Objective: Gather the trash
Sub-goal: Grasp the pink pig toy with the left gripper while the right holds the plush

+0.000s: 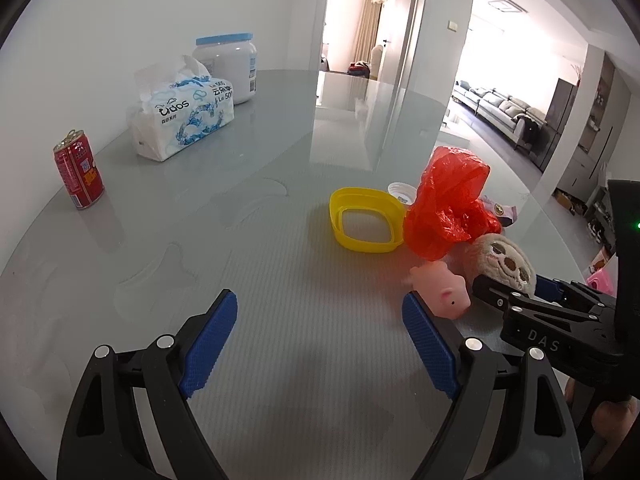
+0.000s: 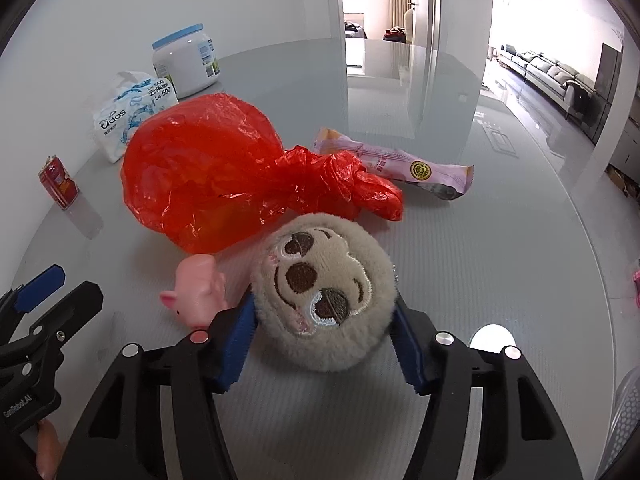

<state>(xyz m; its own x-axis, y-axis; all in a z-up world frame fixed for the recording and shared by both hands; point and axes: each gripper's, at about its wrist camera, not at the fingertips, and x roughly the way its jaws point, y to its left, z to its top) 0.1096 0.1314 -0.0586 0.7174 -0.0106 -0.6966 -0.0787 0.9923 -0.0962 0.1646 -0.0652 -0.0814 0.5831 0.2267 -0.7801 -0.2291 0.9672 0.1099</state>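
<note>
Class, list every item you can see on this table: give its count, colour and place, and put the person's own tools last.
Can: one, red, far left.
Tissue pack: one, white-blue, back left.
Jar: one, white, blue lid, behind tissues.
Frame: one, yellow, centre.
Plastic bag: one, red, knotted, centre.
Snack wrapper: one, purple, behind bag.
Pig toy: one, pink, beside plush.
Plush toy: one, beige, between right fingers.
Table: one, grey.
Left gripper: open, empty.
Right gripper: closing around plush.
</note>
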